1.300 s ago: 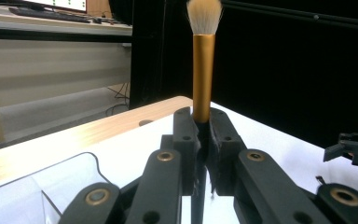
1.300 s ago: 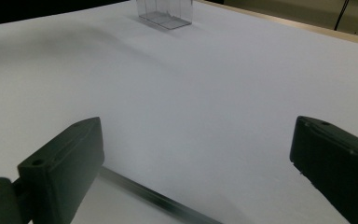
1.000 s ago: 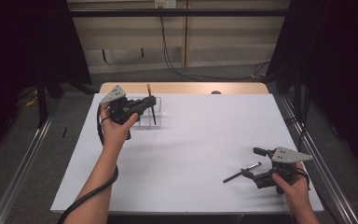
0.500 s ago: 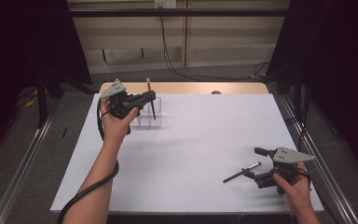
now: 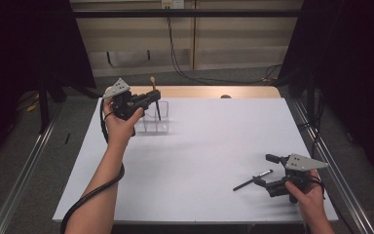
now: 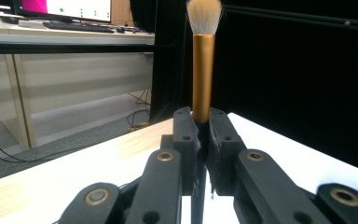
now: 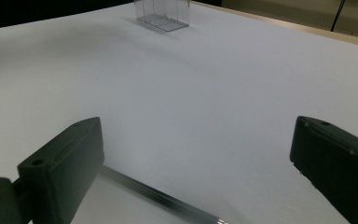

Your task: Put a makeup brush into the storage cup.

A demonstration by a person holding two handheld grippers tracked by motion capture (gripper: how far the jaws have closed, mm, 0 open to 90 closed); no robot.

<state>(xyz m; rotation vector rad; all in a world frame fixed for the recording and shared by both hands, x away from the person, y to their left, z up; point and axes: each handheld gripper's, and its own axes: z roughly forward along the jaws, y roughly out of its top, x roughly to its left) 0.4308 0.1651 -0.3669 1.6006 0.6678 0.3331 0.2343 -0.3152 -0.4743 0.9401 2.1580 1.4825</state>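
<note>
My left gripper (image 5: 152,101) is shut on a makeup brush (image 5: 154,87) held upright at the far left of the table. The brush (image 6: 203,70) has a gold ferrule with pale bristles on top, and its black handle points down. The handle's lower end hangs over a clear compartment organizer (image 5: 148,126). In the left gripper view the jaws (image 6: 200,128) clamp the brush just below the gold part. My right gripper (image 5: 263,169) rests open near the front right edge. A thin black stick with a silver band (image 5: 252,180) lies by its lower jaw, crossing low in the right gripper view (image 7: 168,201), untouched.
The white table top (image 5: 214,141) has a bare wooden strip (image 5: 209,91) along its far edge. The clear organizer (image 7: 163,14) sits far across from my right gripper (image 7: 200,140). Metal rails run along the floor on both sides, and cables hang at the back wall.
My left gripper has lifted the brush slightly higher over the organizer. The right gripper and the black stick have stayed where they were.
</note>
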